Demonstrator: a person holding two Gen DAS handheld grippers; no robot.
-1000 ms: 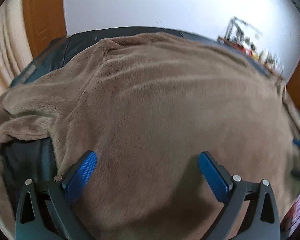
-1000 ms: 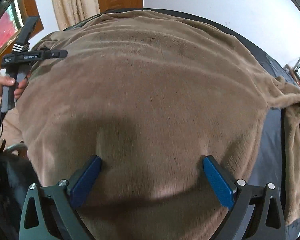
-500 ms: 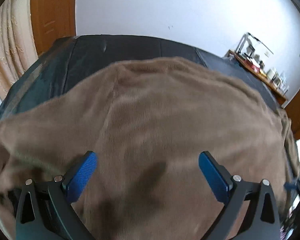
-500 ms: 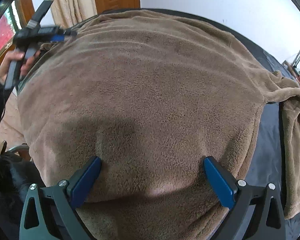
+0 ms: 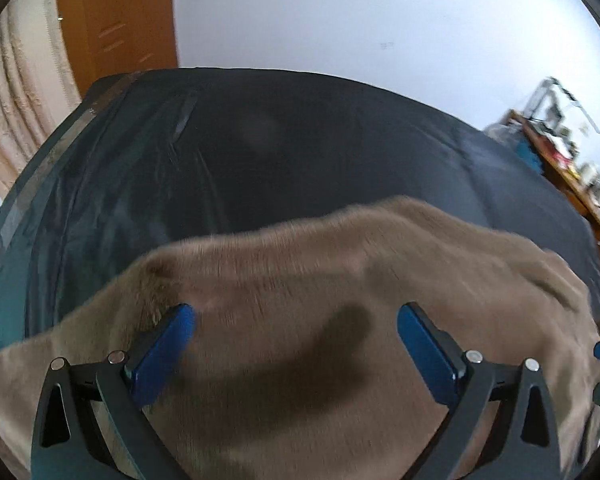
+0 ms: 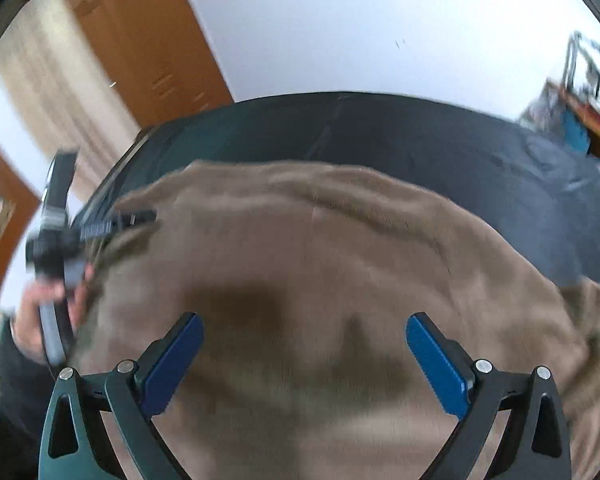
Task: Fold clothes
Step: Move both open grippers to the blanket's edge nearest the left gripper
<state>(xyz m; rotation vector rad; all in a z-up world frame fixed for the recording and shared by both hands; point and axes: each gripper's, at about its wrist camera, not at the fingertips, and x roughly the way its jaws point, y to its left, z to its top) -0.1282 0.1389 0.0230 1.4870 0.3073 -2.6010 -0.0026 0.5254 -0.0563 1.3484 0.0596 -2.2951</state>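
Observation:
A brown fleece garment (image 5: pixel 340 272) lies spread on a dark covered surface (image 5: pixel 260 152) and fills the lower half of both views. My left gripper (image 5: pixel 296 340) hovers just over the garment near its left part, open, with nothing between its blue pads (image 5: pixel 168 344). My right gripper (image 6: pixel 304 356) is also open above the garment (image 6: pixel 340 248), its blue pads (image 6: pixel 436 364) wide apart. In the right wrist view a hand (image 6: pixel 40 304) holds the left gripper's body (image 6: pixel 60 236) at the garment's left edge. Both views are motion-blurred.
Behind the dark surface (image 6: pixel 420 128) is a white wall (image 5: pixel 360 20). An orange wooden door (image 5: pixel 112 24) and a beige curtain (image 5: pixel 16 92) stand at the back left. A cluttered wooden desk (image 5: pixel 560 160) sits at the far right.
Both views have swung up and back: the garment filled the frames before and now covers only the lower half, with more dark surface and wall showing. Both grippers stay open.

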